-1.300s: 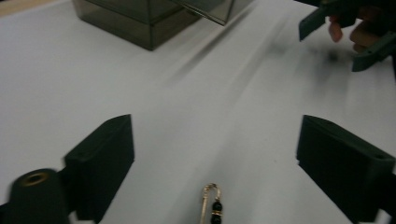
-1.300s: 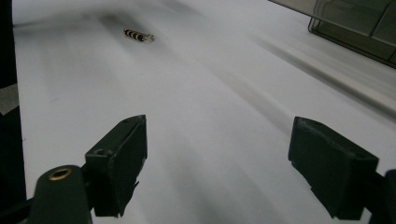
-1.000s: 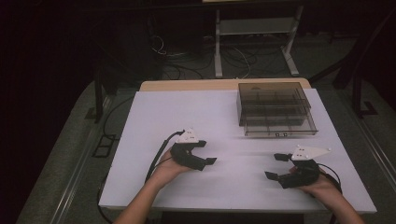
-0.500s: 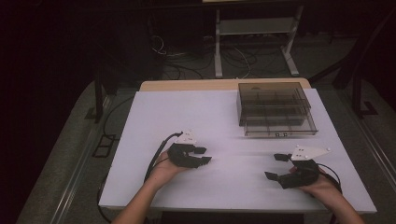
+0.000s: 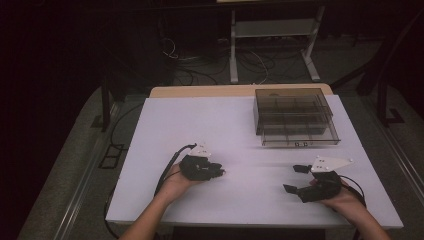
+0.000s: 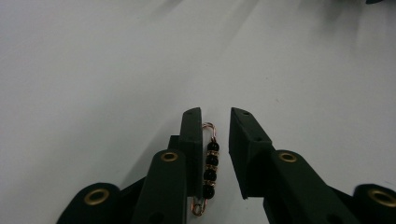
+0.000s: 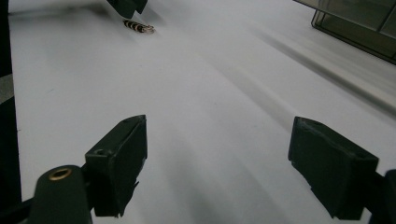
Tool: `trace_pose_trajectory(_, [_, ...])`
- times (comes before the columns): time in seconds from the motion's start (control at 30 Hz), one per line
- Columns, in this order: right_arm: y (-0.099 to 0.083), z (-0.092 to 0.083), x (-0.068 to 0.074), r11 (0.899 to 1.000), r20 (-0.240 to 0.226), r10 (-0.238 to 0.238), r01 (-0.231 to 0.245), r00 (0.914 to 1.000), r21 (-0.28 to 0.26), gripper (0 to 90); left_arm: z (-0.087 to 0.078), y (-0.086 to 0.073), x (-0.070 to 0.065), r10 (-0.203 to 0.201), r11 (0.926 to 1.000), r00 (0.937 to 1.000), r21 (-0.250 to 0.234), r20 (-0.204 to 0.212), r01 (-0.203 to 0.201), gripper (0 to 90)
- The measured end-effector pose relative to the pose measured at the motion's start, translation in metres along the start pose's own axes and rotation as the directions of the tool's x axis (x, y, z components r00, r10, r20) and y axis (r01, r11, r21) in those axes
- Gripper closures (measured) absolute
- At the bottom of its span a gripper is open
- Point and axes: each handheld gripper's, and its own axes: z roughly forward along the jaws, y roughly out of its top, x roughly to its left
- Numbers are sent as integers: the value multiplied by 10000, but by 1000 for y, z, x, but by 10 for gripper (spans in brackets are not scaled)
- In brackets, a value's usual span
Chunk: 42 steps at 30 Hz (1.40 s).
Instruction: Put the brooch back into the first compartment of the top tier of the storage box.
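The thing in play is a little beaded pin (image 6: 209,169): four black beads with gold spacers strung on a thin coppery wire, looped at both ends. It lies flat on the white worktop (image 5: 240,125), toward the near edge and left of the middle. In the left gripper view it sits between the two black jaws, right up against the left-hand one, with a clear gap to the other, so nothing is clamping it yet. The left gripper (image 5: 220,172) has just been closing in around it, and the jaws are now narrow but not pressed on the pin.

The right gripper view catches the same pin (image 7: 138,26) far off by the tips of the other gripper. The right gripper (image 5: 297,179) rests near the worktop's near right corner, jaws spread wide with only bare surface between them. Both are held in a person's hands coming in from the near edge.

Toward the far right corner sits a clear plastic organiser box (image 5: 295,117) with compartments, well apart from both grippers.
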Motion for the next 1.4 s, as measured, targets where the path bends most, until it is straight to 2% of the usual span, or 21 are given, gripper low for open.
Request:
trace_pose_trajectory(0.13, [0, 0, 0, 10000, -4, 3, -3, 10000, -2, 191, 1, -1, 1, 69, 9999, 9999, 145, 130, -71, 772])
trace_pose_trajectory(0.7, [0, 0, 0, 10000, -30, -3, 3, 10000, -13, 191, 8, -4, 2, 343, 9970, 9993, 695, 126, -351, 803])
trace_pose_trajectory(0.9, [0, 0, 0, 10000, -27, -1, 1, 10000, -11, 190, 10, -4, 2, 427, 9965, 9990, 716, 113, -434, 810])
trace_pose_trajectory(1.13, [0, 0, 0, 10000, -26, -14, 14, 10000, 4, 191, 10, -4, -2, 884, 9931, 9961, 775, -87, -874, 809])
trace_pose_trajectory(1.4, [0, 0, 0, 10000, -37, -25, 25, 10000, 3, 191, 10, -4, 0, 720, 9945, 9974, 764, -38, -715, 825])
